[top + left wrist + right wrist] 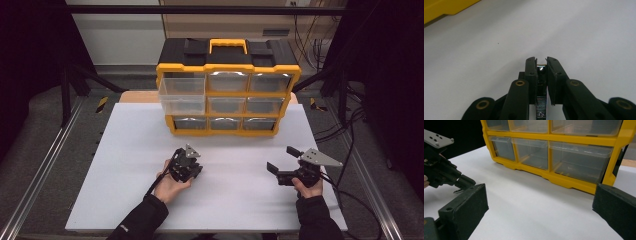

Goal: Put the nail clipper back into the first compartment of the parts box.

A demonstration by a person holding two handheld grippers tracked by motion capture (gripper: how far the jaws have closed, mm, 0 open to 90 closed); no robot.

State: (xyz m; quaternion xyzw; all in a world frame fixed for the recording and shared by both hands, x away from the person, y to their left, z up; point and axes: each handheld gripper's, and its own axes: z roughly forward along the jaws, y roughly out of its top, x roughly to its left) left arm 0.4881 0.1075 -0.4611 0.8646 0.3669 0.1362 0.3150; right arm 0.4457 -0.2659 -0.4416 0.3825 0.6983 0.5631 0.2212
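From the high view, I hold my left gripper point(186, 165) low over the white table point(125, 175), near the middle and a little to the left, pointing down at the surface. My right gripper point(280, 161) rests in my other hand toward the right edge, its jaws spread wide and aimed left and away. Beyond both stands the yellow drawer organizer point(228, 92) with a black top; its upper-left clear drawer point(182, 96) is pulled out toward me.

In the left gripper view, my jaws are drawn in tight on a small metal screw point(541, 105) whose threaded shaft runs down between the pads, its dark rounded head sitting up at the tips. The white table lies just beyond, with a yellow corner of the organizer at the far left.

In the right gripper view, my two black pads point(464, 205) stand far apart with nothing between them. The organizer's lower drawers fill the far side, and my left gripper sits at the left with the screw's tip poking out below it.
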